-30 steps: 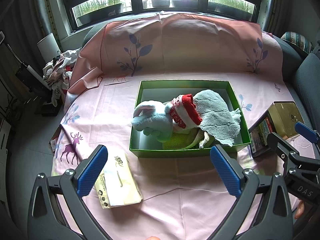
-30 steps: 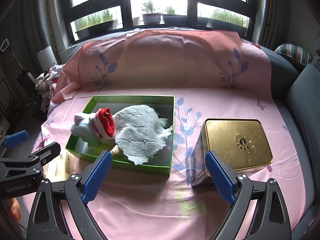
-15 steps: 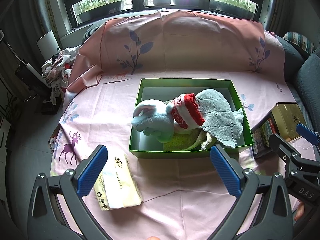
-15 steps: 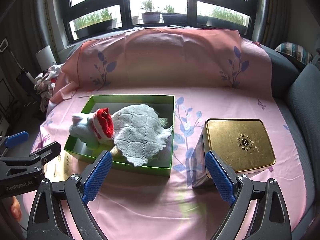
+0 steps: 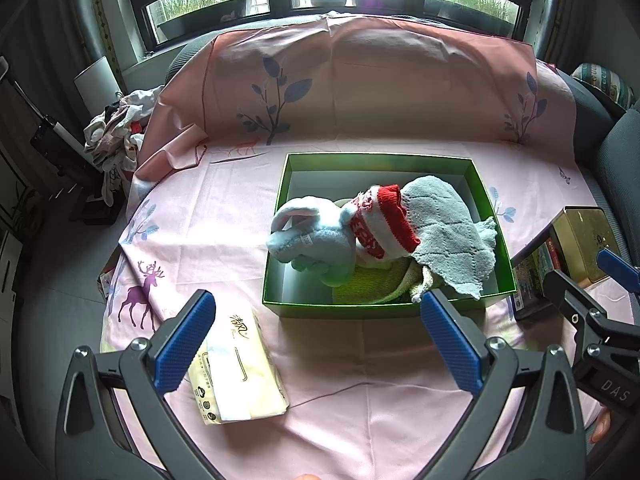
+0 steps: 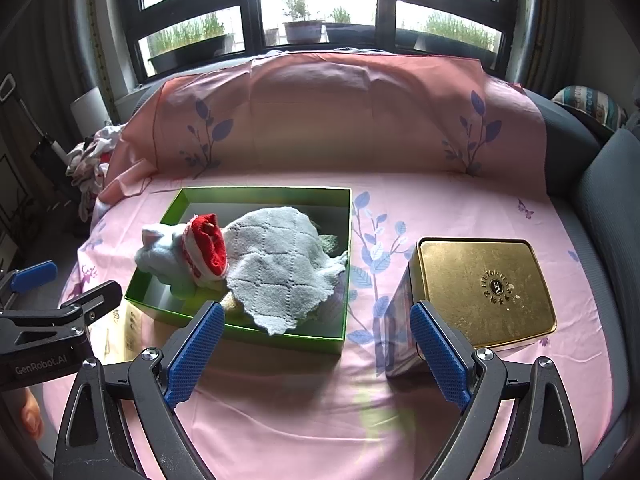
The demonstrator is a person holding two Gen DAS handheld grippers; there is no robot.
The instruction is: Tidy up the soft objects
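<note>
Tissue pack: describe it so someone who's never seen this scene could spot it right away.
Start at the green box of soft things in the middle of the pink sheet. The tissue pack lies flat on the sheet just outside the box's near left corner, close to the left gripper. It is the only pale cream plastic-wrapped packet there, unlike the gold tin on the box's other side.

windows (image 6: pixel 316 0): daylight, potted plants outside | sofa (image 6: pixel 608 184): grey | sheet (image 5: pixel 360 80): pink, leaf print
</note>
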